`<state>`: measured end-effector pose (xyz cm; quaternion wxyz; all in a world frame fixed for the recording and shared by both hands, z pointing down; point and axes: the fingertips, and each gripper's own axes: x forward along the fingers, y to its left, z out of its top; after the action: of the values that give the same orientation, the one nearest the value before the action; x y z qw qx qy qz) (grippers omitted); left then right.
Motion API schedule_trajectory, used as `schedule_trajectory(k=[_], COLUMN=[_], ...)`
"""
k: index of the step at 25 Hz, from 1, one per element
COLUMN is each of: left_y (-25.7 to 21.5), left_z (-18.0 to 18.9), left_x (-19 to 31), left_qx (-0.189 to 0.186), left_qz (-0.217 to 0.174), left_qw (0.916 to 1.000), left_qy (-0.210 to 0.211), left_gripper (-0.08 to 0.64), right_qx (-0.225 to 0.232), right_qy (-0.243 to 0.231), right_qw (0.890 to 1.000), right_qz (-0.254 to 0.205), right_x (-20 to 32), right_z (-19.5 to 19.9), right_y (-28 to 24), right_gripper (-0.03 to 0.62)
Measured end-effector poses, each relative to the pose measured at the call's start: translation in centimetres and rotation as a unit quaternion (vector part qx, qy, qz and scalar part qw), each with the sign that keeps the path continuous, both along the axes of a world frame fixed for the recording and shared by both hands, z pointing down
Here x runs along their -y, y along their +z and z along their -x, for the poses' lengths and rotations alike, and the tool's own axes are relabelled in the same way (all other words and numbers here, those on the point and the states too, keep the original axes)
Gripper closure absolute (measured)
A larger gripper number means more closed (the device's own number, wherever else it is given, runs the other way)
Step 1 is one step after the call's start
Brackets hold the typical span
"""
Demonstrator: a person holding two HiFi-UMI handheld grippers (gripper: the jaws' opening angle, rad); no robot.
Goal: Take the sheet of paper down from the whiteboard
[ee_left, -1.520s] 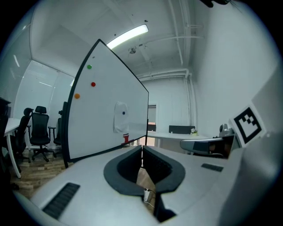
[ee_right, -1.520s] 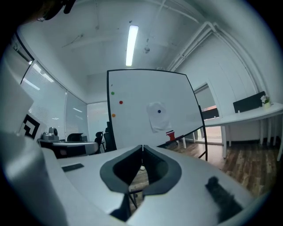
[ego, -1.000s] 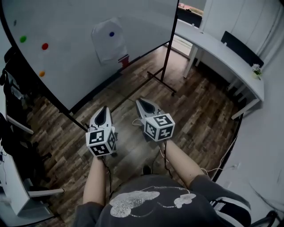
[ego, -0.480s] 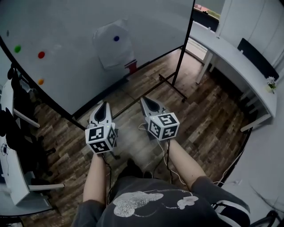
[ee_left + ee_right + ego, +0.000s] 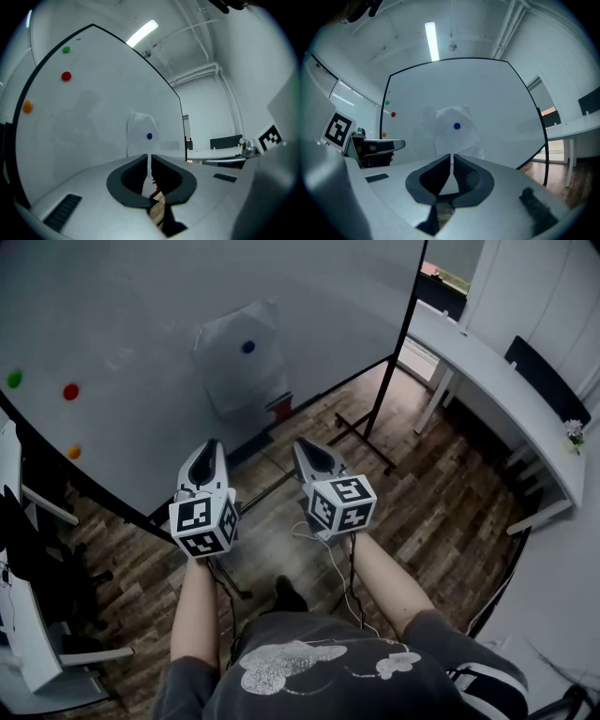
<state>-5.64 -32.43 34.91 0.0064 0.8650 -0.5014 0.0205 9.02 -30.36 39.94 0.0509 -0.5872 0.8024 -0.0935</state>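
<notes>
Firstly, head view, grippers: the left gripper (image 5: 207,443) and right gripper (image 5: 302,443) were held side by side and level, aimed at the whiteboard (image 5: 131,306) but well apart from it; this was judged an approach stance.
Head view, sheet of paper (image 5: 236,371): it was found low on the board, pinned under a blue magnet (image 5: 247,347), and not yet taken down.
Head view, room: a wood-plank floor (image 5: 422,479), a long white desk (image 5: 487,357) at the right and coloured magnets (image 5: 70,391) at the board's left were noted.
Left gripper view, jaws: they were seen brought together with nothing between them; the sheet was framed just above the tips.
Right gripper view, jaws: these were likewise closed and empty; sheet and magnet were centred ahead, so either hand could be brought to them.
Next step, judged: the jaws would need to be parted before an edge could be pinched.
</notes>
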Motion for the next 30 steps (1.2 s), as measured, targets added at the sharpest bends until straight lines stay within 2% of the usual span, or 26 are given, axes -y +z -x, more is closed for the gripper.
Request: schedule_trajectory(k=[4, 9, 12, 14, 15, 17, 22, 30], left_y=[-1.5, -2.9, -3.3, -3.7, -3.8, -4.0, -4.5, -5.0], left_z=[0.3, 1.0, 0.9, 0.8, 0.8, 0.7, 0.9, 0.7], left_x=[3.2, 6.6, 7.8, 8.4, 8.6, 8.9, 9.6, 10.6], left_qx=[0.011, -0.028, -0.023, -0.018, -0.016, -0.009, 0.001, 0.004], left_qz=[-0.02, -0.018, -0.026, -0.031, -0.033, -0.035, -0.043, -0.047], left_qw=[0.9997, 0.9994, 0.9993, 0.9993, 0.9993, 0.9993, 0.9987, 0.9949], left_qy=[0.006, 0.009, 0.014, 0.013, 0.011, 0.007, -0.029, -0.089], left_gripper=[0.545, 0.545, 0.545, 0.545, 0.545, 0.545, 0.545, 0.545], right_qx=[-0.013, -0.032, -0.04, -0.04, -0.04, -0.044, -0.082, -0.092], right_qy=[-0.008, -0.006, -0.008, -0.014, -0.018, -0.029, -0.039, -0.07], right_qw=[1.0, 0.999, 0.998, 0.998, 0.998, 0.997, 0.992, 0.99], right_qz=[-0.014, -0.035, -0.043, -0.048, -0.05, -0.057, -0.088, -0.078], right_x=[4.7, 10.2, 12.5, 13.7, 14.2, 15.0, 17.6, 20.5], right_z=[0.5, 1.2, 1.6, 1.8, 1.9, 2.1, 2.5, 3.4], right_y=[-1.7, -4.1, -5.3, -5.9, -6.3, -6.9, -9.1, -8.7], right_gripper=[0.568, 0.568, 0.566, 0.538, 0.493, 0.483, 0.451, 0.413])
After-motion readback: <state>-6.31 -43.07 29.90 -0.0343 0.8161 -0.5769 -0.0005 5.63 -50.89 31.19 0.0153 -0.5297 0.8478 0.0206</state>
